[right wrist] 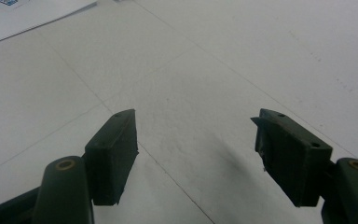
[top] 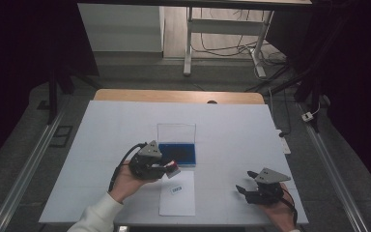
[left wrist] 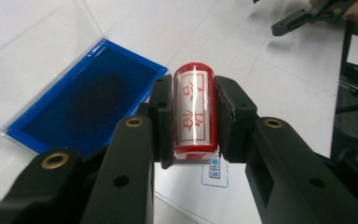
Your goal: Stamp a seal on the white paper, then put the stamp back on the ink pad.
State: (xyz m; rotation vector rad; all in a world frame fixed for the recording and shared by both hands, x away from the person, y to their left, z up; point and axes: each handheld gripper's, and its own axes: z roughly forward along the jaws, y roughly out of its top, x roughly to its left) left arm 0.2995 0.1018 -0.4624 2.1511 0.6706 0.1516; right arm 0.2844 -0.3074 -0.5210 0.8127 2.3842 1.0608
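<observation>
My left gripper is shut on a red stamp with red characters on its white label. It hovers just over the top of a white paper sheet that bears a small blue printed mark. The same stamp shows in the high view at the gripper's tip. A blue ink pad in a clear open case lies just beyond it, and the ink pad sits to the left in the left gripper view. My right gripper rests open near the table's front right, nothing between its jaws.
A white sheet covers the table, with a wooden edge at the back. Beyond stand a metal desk frame, loose cables on the floor and a white cabinet. Rails run along both sides of the table.
</observation>
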